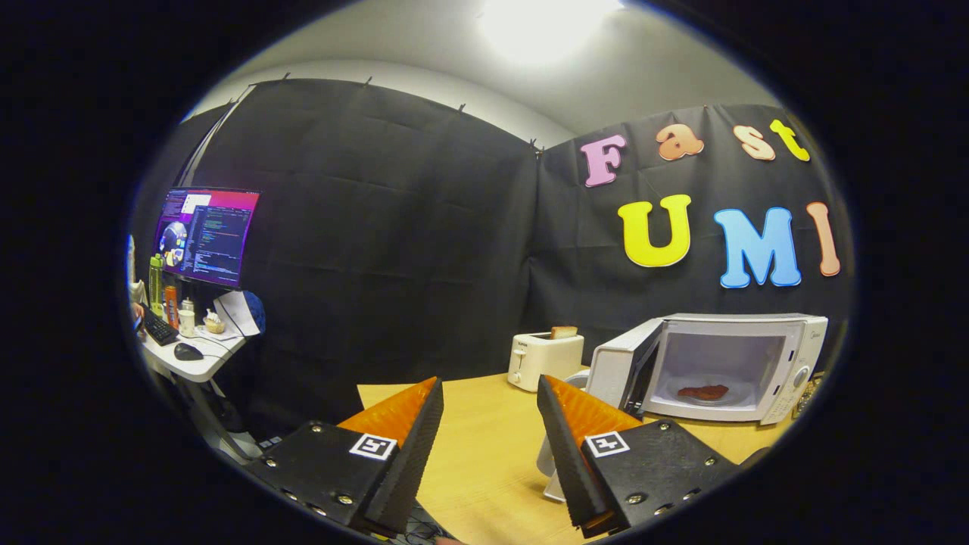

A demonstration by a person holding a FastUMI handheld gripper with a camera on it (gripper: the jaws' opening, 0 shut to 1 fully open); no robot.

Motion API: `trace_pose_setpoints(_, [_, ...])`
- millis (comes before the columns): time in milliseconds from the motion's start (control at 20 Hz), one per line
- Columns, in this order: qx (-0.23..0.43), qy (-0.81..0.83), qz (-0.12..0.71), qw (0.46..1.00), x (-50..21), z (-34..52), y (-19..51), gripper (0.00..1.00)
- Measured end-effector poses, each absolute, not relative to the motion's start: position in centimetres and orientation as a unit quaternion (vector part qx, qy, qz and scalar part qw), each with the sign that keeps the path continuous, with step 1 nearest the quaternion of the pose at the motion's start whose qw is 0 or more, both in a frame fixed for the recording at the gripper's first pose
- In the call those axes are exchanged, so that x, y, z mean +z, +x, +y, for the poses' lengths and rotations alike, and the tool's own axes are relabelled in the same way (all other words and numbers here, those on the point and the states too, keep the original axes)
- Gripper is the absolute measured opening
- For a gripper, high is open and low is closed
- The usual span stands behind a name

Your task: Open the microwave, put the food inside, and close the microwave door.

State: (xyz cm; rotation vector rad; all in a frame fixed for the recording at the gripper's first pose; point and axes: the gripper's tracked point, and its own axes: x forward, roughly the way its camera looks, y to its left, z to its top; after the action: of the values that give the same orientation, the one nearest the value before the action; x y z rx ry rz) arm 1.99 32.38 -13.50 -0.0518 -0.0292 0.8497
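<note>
Tool [488,393] fingers wide apart, empty, above table [484,446].

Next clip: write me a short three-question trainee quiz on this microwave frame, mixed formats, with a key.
1. True or false: the microwave door is shut.
2. The food lies: A) on the table B) inside the microwave C) between the gripper fingers.
3. What stands just beside the microwave, beyond the fingers?

Key
1. False: it hangs open.
2. B; the open gripper holds nothing.
3. A toaster with a slice of bread in its slot.
</note>
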Motion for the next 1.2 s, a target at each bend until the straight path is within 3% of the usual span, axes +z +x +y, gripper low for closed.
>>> trace_pose_setpoints(50, [0.414, -0.026, -0.002, 0.91, -14.2, 33.1, 2.1, 0.76])
trace_pose_setpoints(200, [0.377, -0.028, 0.028, 0.925, -15.8, 33.2, 4.3, 0.3])
trace_pose_setpoints(300, [0.355, -0.03, 0.048, 0.933, -17.3, 34.3, 6.3, 0.26])
trace_pose_setpoints(400, [0.343, -0.026, 0.065, 0.937, -18.1, 33.5, 7.2, 0.07])
trace_pose_setpoints(650, [0.316, -0.019, 0.098, 0.944, -19.9, 32.8, 8.8, 0.07])
trace_pose_setpoints(800, [0.299, -0.04, 0.076, 0.951, -18.9, 31.8, 8.4, 0.07])
trace_pose_setpoints(1200, [0.213, -0.049, 0.079, 0.973, -17.8, 23.8, 12.7, 0.07])
